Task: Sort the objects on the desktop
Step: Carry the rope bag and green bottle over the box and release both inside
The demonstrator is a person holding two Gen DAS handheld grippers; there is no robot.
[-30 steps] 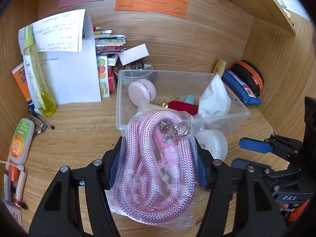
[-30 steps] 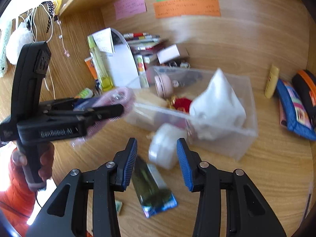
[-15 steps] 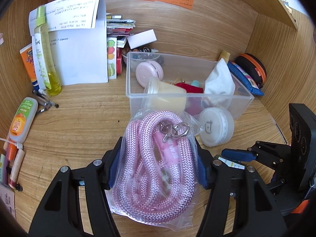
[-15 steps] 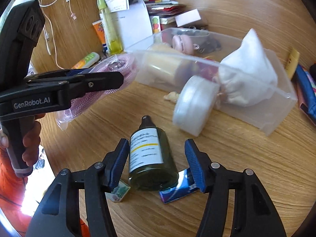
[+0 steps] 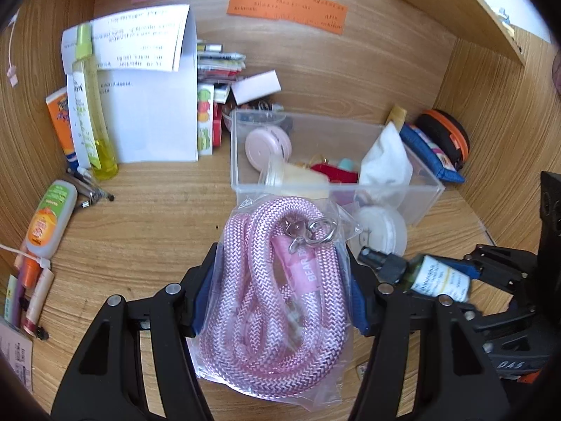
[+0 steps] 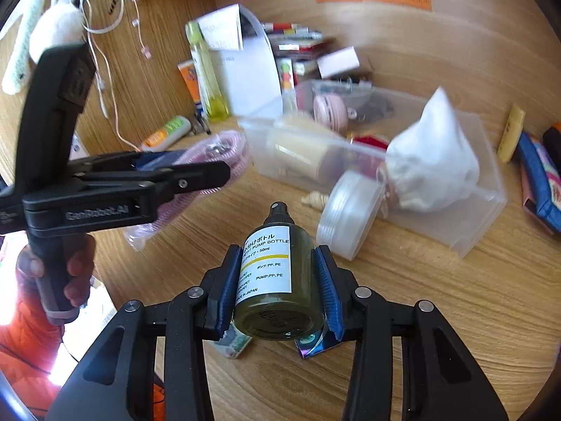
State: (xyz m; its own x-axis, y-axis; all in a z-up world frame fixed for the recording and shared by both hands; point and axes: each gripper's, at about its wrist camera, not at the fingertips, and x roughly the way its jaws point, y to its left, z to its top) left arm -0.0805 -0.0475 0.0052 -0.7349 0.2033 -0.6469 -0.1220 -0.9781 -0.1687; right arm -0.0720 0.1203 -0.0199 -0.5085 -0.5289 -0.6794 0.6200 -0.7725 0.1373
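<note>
At the far left of the left wrist view, a yellow spray bottle (image 5: pixel 93 119) stands upright against a folded white paper (image 5: pixel 150 105), with an orange-labelled tube (image 5: pixel 49 221) lying on the wooden desk (image 5: pixel 147 224) nearer the edge. The left gripper (image 5: pixel 277 294) is closed narrowly on a bagged pink rope (image 5: pixel 280 280), pads pressing both sides of the clear bag, which hangs above the desk just short of the clear plastic bin (image 5: pixel 426 207). The bin already holds a pink round case (image 5: pixel 268 144), a white cloth bundle (image 5: pixel 385 165) and smaller items; a white round jar (image 5: pixel 380 231) leans against the outside of its front wall. To the right, the right gripper (image 6: pixel 277 289) is clamped on a green pump bottle (image 6: pixel 277 280), pads on the body at label height, nozzle pointing forward toward the bin, base clear of the desk and of the small packets lying beneath it. The step in hand is judged to be carrying both items to the bin. Procedure: raise each load above the rim before moving forward (the front wall is transparent and easily misjudged); route the bottle over the leaning jar, not through it; release over a bare part of the bin floor, one gripper at a time, so the two tools do not collide. The bag is limp and will sag, so lower the rope fully inside before opening.
</note>
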